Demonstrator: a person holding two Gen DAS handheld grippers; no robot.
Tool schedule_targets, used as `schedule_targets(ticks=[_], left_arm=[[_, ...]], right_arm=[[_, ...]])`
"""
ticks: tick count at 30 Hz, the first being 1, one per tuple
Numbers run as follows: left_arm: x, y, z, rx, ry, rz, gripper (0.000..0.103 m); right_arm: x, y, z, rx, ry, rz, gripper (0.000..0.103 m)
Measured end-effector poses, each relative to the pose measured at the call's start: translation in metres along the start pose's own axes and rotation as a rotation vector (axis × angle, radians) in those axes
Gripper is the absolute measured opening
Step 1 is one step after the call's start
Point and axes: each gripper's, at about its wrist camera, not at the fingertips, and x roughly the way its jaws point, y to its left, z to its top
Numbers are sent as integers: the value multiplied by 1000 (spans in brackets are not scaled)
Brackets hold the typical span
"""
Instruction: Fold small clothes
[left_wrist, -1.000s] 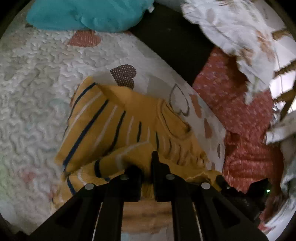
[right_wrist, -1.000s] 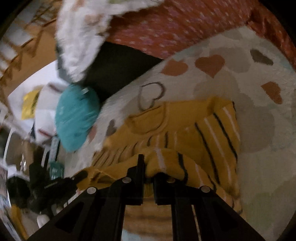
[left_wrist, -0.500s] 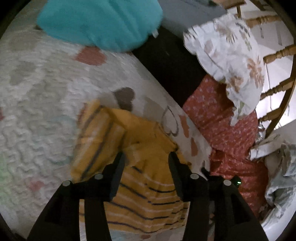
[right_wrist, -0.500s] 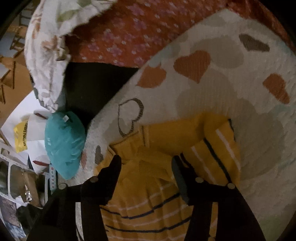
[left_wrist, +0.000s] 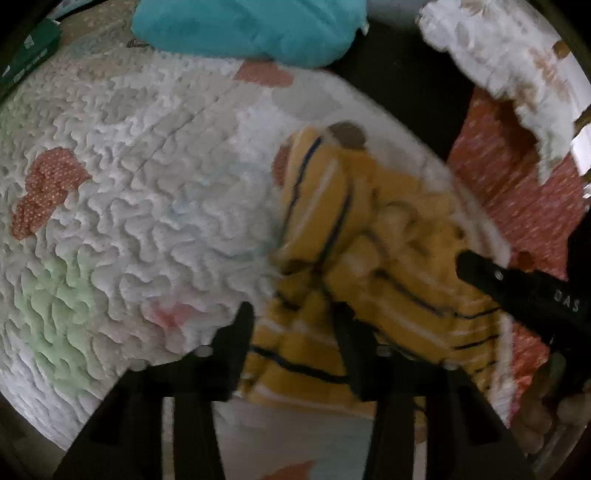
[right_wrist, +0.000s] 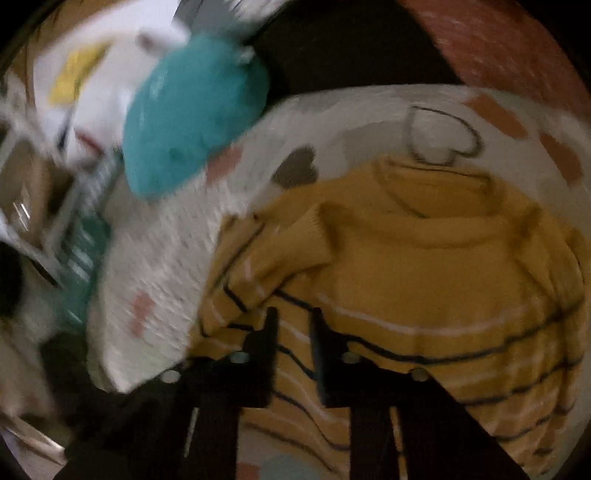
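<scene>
Teal cushion (right_wrist: 192, 110) lies beyond yellow sweater (right_wrist: 424, 258).

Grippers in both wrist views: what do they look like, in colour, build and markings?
Both the left gripper and right gripper are matte black, with two flat tapering fingers on angular arms dotted with small silver screws. In the left wrist view the right gripper bears pale lettering. No cables visible.

The sweater (right_wrist: 424, 266) is mustard yellow with navy and white stripes. The quilt (left_wrist: 122, 206) is white with rust, brown and pale green hearts. The pillow (left_wrist: 251, 26) is teal. Both tools are black.
</scene>
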Motion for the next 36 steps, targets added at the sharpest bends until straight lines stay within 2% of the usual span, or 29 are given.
schedule_targets(ticks=[2, 4, 5, 12, 15, 17, 19, 20, 23, 25, 31, 32, 34, 35, 36], left_arm=[[10, 5, 2, -9, 40, 10, 26], [17, 12, 4, -30, 74, -1, 26], [22, 16, 6, -46, 92, 0, 26], [24, 24, 18, -108, 139, -21, 26], [23, 32, 22, -127, 145, -24, 26], [23, 38, 25, -137, 152, -20, 26], [25, 46, 30, -161, 156, -32, 26], [23, 49, 30, -170, 153, -37, 26], [15, 53, 32, -181, 130, -32, 26], [12, 57, 32, -186, 119, -19, 26], [7, 59, 33, -200, 106, 10, 26], [4, 57, 33, -192, 92, 18, 26], [-5, 53, 30, -171, 63, 36, 26], [-9, 52, 30, -161, 50, 43, 26], [-12, 52, 30, -154, 45, 44, 26]], right_arm=[[22, 12, 6, -47, 29, -84, 15], [43, 22, 17, -89, 32, -159, 15], [48, 25, 21, -96, 26, -166, 14], [87, 56, 65, -114, 5, -140, 15], [115, 68, 73, -99, 68, -103, 15], [125, 77, 71, -108, 92, -116, 15], [113, 82, 71, -113, 44, -85, 15], [96, 81, 70, -96, 0, -39, 15], [52, 67, 60, -74, -64, -5, 15], [32, 52, 44, -89, -47, -21, 15], [20, 32, 1, -136, 25, -29, 15], [25, 33, -5, -155, 42, -57, 15], [43, 33, -9, -199, 75, -171, 15], [53, 35, -6, -221, 77, -224, 14], [57, 38, -2, -234, 62, -241, 14]])
